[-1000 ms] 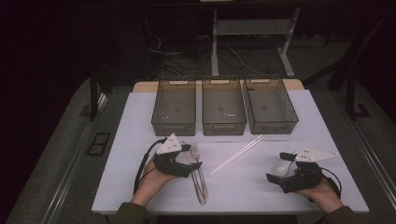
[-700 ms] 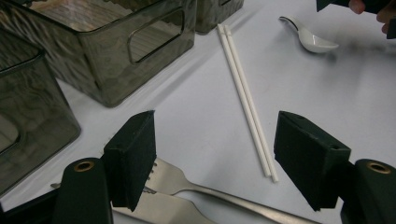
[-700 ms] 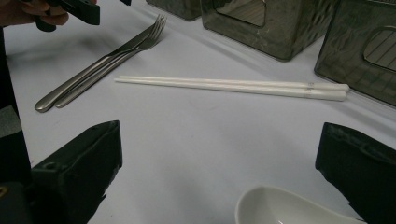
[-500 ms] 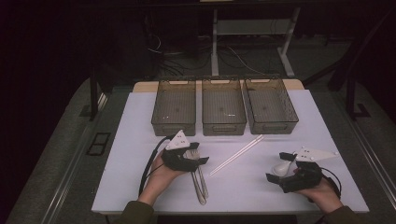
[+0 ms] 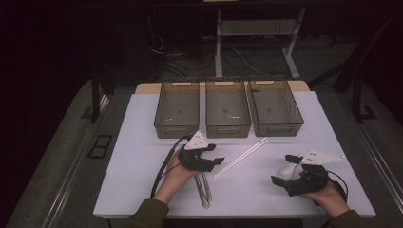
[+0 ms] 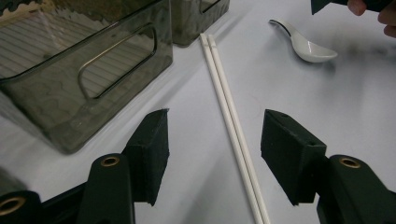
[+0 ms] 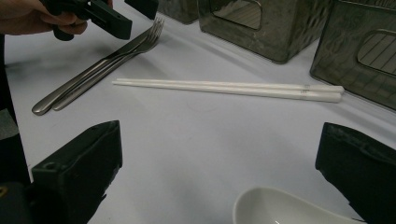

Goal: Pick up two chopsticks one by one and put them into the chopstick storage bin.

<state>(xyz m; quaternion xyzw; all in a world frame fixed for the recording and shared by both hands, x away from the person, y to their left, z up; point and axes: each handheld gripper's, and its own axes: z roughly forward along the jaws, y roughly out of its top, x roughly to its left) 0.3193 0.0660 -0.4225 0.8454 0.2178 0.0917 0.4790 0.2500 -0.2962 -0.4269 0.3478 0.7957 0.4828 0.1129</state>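
Straddling white chopsticks [image 6: 229, 112] untouched, closing left gripper [image 6: 215, 154] half-open, beside bin [image 6: 84, 70] wall.

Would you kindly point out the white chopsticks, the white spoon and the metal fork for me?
white chopsticks [image 6: 229, 112], left gripper view, the middle of the pair's shafts.
white spoon [image 6: 312, 49], left gripper view, the bowl.
metal fork [image 7: 152, 35], right gripper view, the tines.

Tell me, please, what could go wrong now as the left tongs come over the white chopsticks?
1. The left tongs have just been closing, but the pads do not yet touch the chopsticks. The thin pair might split, so only one gets pinched.
2. The fork and knife lie close by and could be nudged.
3. The bin stands near; a tong might bump it.
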